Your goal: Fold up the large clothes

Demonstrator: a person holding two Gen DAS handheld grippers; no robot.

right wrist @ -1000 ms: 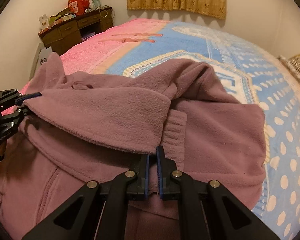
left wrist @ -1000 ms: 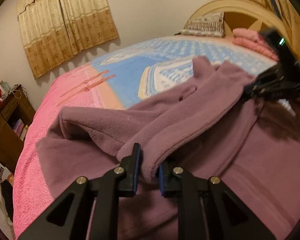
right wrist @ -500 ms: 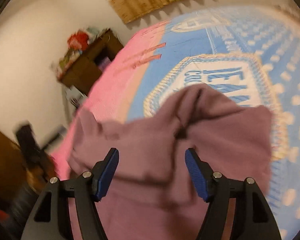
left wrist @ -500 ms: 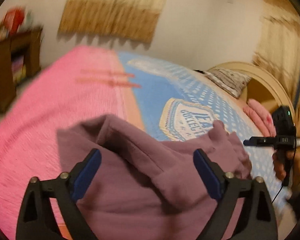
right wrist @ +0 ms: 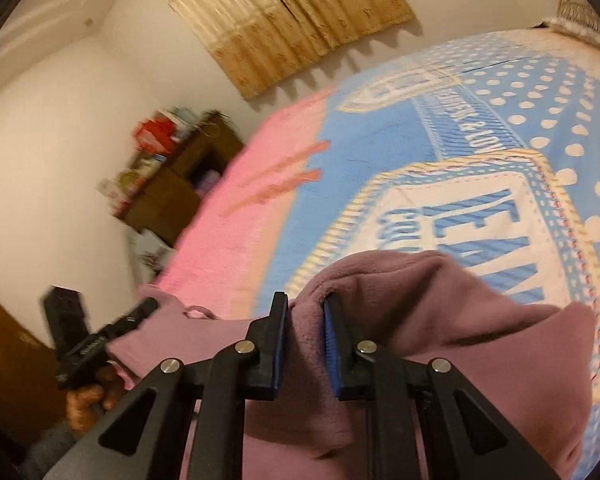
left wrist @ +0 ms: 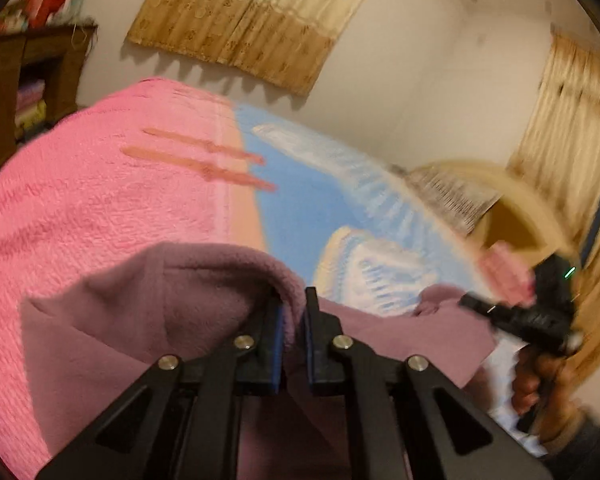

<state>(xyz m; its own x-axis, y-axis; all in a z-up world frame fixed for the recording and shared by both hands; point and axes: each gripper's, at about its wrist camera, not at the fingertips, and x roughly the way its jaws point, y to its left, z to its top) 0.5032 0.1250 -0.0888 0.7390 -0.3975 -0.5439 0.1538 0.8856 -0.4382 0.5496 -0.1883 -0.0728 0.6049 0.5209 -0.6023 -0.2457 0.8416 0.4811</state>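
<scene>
A purple fleece garment [left wrist: 160,300] [right wrist: 440,320] lies bunched at the near edge of the bed. My left gripper [left wrist: 294,304] is shut on a raised fold of its fleece. My right gripper [right wrist: 306,304] has its jaws closing, with a thick fold of the same fleece pressed between the blue pads. Each view catches the other gripper at its side, held in a hand: the right gripper [left wrist: 466,302] at the garment's right end and the left gripper [right wrist: 140,308] at its left end. Both views are tilted and motion-blurred.
The bedspread is pink [left wrist: 80,200] on one side and blue with white dots and a crest [right wrist: 420,140] on the other. A cluttered wooden desk [right wrist: 180,184] stands by the wall. Pillow [left wrist: 448,196], headboard [left wrist: 512,220] and a pink folded item [left wrist: 504,264] are at the bed's head.
Both grippers let go of the first fold, opened wide, then closed on new folds of the fleece. Both hands shifted sideways and rolled, so the views now tilt.
</scene>
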